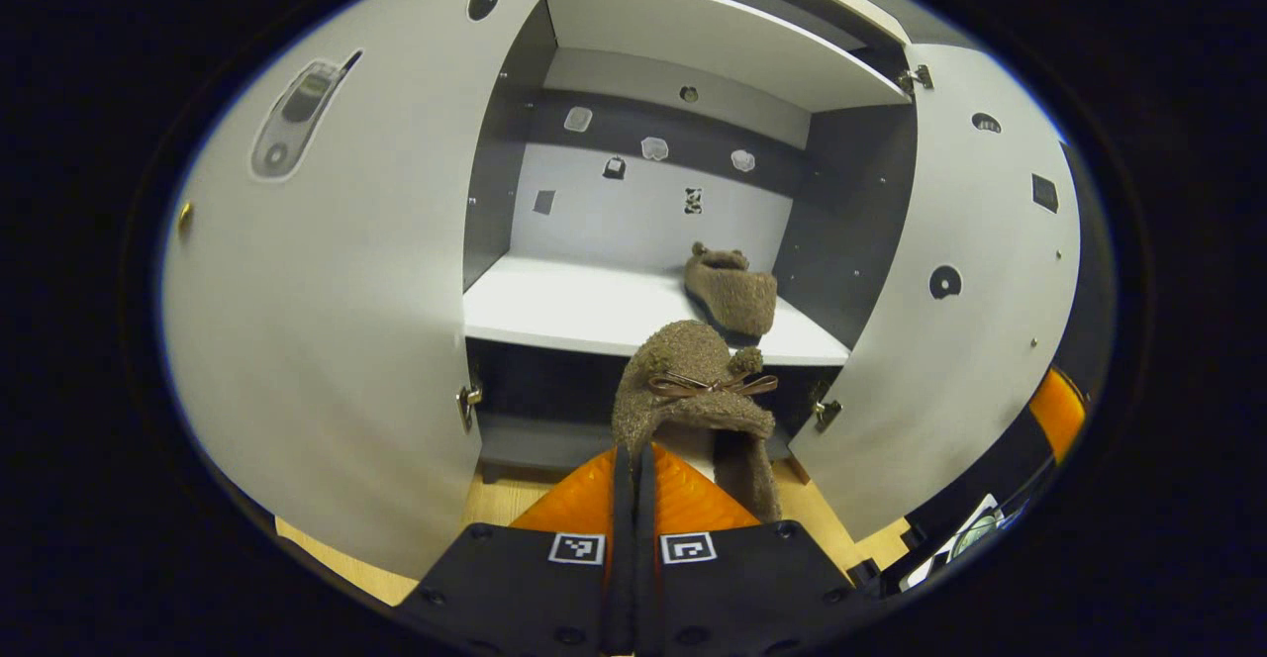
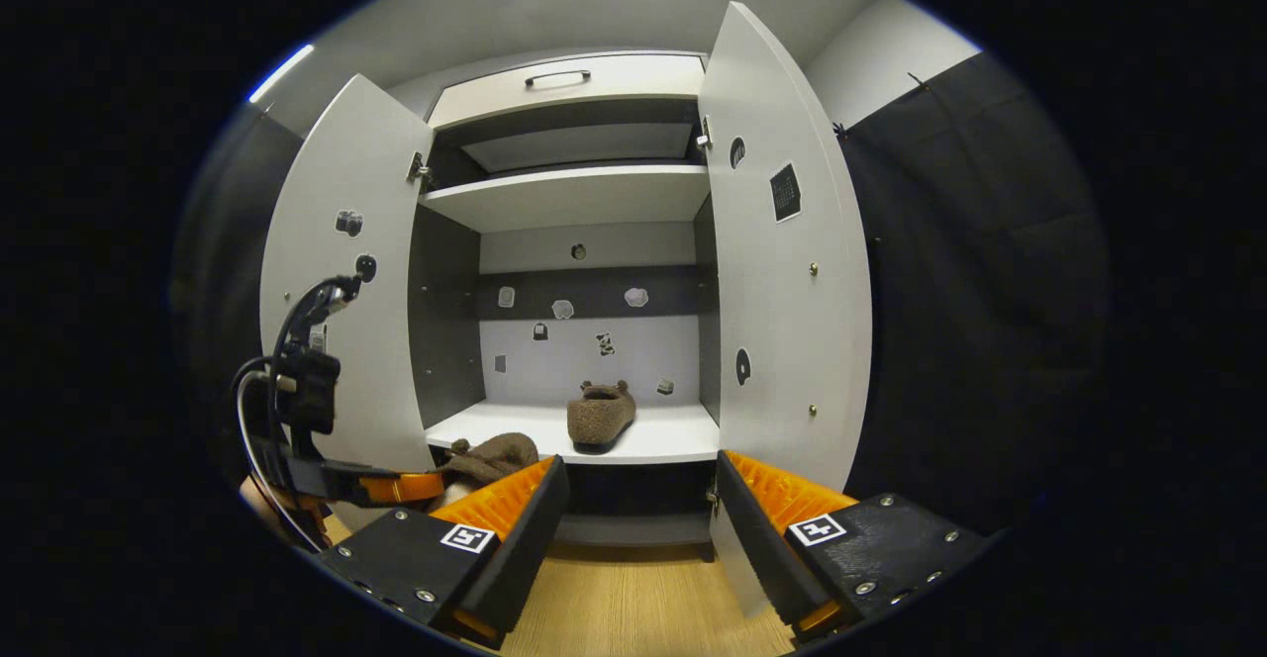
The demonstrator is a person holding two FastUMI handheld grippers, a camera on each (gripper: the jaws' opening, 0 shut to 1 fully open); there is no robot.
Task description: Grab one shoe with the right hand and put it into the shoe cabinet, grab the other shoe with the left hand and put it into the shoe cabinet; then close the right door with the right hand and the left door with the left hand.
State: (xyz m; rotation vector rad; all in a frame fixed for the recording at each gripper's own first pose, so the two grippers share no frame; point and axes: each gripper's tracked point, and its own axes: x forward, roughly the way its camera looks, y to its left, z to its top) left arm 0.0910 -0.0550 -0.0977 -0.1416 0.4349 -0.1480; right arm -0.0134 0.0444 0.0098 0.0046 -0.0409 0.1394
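**A:** So where were the shoes? One slipper point(image 1: 730, 291) sat on the cabinet shelf point(image 1: 574, 306) — right side, both doors wide.

**B:** Yep, and the left tongs point(image 1: 633, 484) were clenched on the second slipper point(image 1: 693, 380), just in front of the shelf. Right tongs point(image 2: 638, 518) — released, holding nothing.

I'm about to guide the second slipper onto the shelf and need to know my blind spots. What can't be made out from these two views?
- Held slipper, left gripper view: its heel and the grip itself are hidden behind the left gripper, whose jaws look closed.
- Same slipper, right gripper view: partly covered by the right gripper, whose jaws stand open.
- Stickers on the cabinet back wall: too small to identify.
- Slipper on the shelf: its far side faces away.
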